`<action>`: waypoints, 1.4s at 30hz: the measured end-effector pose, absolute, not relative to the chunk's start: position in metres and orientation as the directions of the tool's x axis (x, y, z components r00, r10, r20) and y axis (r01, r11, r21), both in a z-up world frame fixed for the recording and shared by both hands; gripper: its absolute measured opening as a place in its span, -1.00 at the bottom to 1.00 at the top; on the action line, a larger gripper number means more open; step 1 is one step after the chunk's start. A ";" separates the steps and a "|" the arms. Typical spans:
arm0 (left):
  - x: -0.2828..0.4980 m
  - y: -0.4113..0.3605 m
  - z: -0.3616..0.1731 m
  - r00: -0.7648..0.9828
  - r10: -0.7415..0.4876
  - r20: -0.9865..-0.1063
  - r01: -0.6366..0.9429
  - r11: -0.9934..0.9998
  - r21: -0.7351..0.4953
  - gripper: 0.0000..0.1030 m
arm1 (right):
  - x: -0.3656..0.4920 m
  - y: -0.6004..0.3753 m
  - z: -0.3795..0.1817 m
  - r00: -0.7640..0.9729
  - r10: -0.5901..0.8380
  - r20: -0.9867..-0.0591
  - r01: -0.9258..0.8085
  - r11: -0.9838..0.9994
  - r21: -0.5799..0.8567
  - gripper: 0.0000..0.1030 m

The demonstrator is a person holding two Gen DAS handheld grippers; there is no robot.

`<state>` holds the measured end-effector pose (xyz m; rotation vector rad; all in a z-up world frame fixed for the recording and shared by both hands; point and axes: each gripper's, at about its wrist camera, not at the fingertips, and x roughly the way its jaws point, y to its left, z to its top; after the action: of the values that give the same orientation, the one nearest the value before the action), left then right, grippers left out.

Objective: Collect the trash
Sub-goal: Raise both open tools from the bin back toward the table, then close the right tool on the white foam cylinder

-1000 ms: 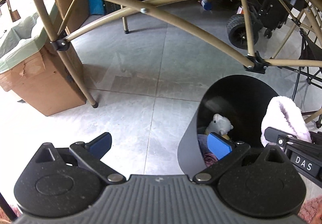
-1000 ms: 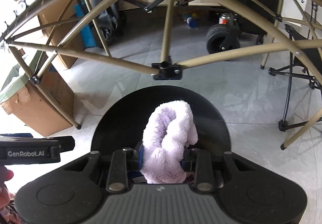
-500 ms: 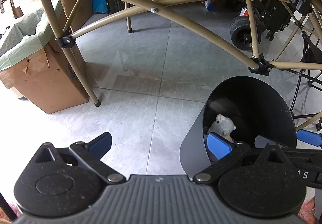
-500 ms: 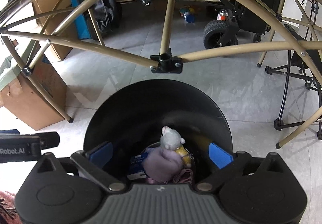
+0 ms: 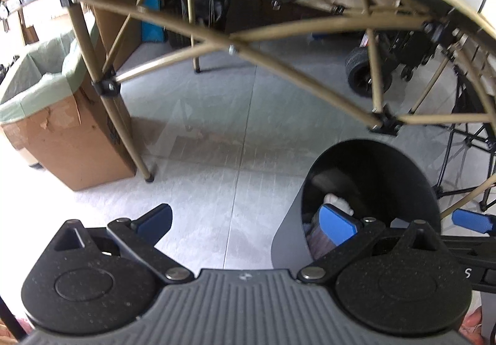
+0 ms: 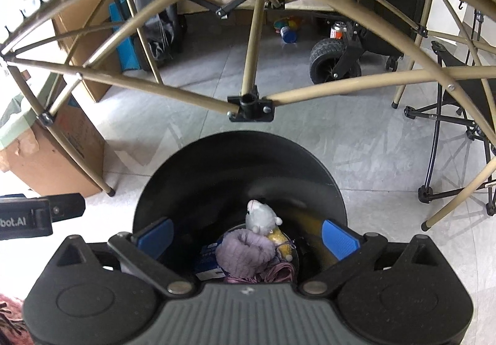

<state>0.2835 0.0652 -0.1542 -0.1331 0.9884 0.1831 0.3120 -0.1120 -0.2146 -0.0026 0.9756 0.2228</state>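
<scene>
A round black bin [image 6: 235,165] stands on the floor right under my right gripper [image 6: 248,236], which is open with nothing between its blue pads. At the bin's bottom lie a fluffy lilac fabric piece [image 6: 245,255], a small grey plush toy [image 6: 262,217], a blue packet and a pink cord. In the left wrist view the same bin [image 5: 372,177] is at the lower right. My left gripper [image 5: 246,221] hangs open over bare floor just left of the bin, its right pad in front of the bin's rim.
A tan folding table frame [image 6: 251,103] arches over the bin. A cardboard box lined with a green bag [image 5: 62,127] stands at the left. A black wheeled cart [image 6: 334,62] and a folding chair's legs [image 6: 449,127] are at the right. Grey tile floor [image 5: 217,127] lies between.
One second ago my right gripper was shut on the fluffy lilac piece above the bin. Its jaws have opened wide and the piece now lies at the bin's bottom. The left gripper barely moved.
</scene>
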 end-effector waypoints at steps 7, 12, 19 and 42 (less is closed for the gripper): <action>0.273 0.060 -0.128 0.623 0.089 -0.777 -0.196 0.980 -0.045 1.00 | 0.296 -0.121 -0.187 0.593 0.205 -0.779 -0.190 0.975 0.112 0.99; 0.264 0.054 -0.104 0.679 0.081 -0.730 -0.182 0.982 -0.059 1.00 | 0.281 -0.129 -0.159 0.643 0.215 -0.735 -0.196 0.974 0.113 0.99; 0.256 0.039 -0.064 0.753 0.064 -0.655 -0.153 0.985 -0.080 1.00 | 0.261 -0.142 -0.112 0.736 0.205 -0.645 -0.189 0.977 0.094 0.99; 0.342 0.006 0.039 0.890 0.065 -0.452 -0.145 0.979 -0.144 1.00 | 0.351 -0.208 -0.010 0.933 0.119 -0.339 -0.044 0.974 0.221 1.00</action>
<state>0.3420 0.0057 0.0391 -0.1767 0.4622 0.1097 0.3515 -0.2077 -0.0095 0.2128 0.3587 0.0844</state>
